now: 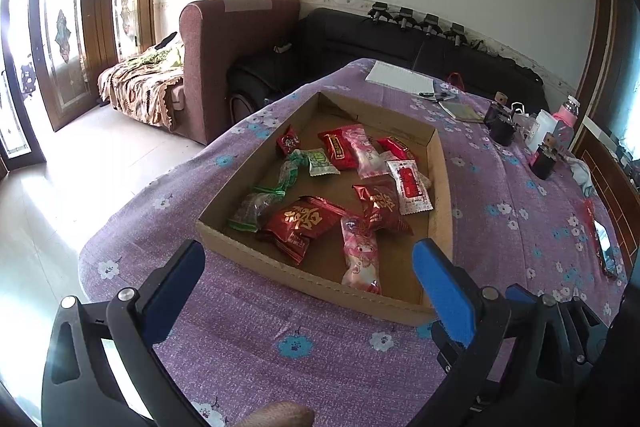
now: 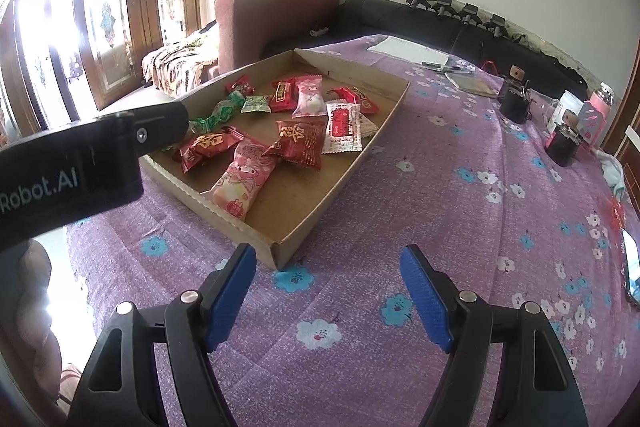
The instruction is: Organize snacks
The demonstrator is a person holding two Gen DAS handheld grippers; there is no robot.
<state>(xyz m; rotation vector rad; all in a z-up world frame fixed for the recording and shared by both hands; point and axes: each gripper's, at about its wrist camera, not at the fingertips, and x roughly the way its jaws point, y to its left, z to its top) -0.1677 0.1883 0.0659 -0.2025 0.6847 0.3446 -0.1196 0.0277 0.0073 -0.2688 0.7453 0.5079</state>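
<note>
Both grippers, left gripper [image 1: 308, 269] and right gripper [image 2: 328, 281], gape empty; snack tray [image 2: 296, 227] seemingly just ahead.

Black claws [image 1: 308, 267] [image 2: 328, 275] with blue ribbed pads, silver screws, white "Robot.AI" lettering.

One shallow brown cardboard tray [image 1: 442, 187], and inside it: five red foil snack packets [image 1: 302, 223], three green-wrapped candies [image 1: 320, 163], two pink plastic snack packets [image 1: 360, 255], and one white sachet with red print [image 1: 410, 187].
</note>
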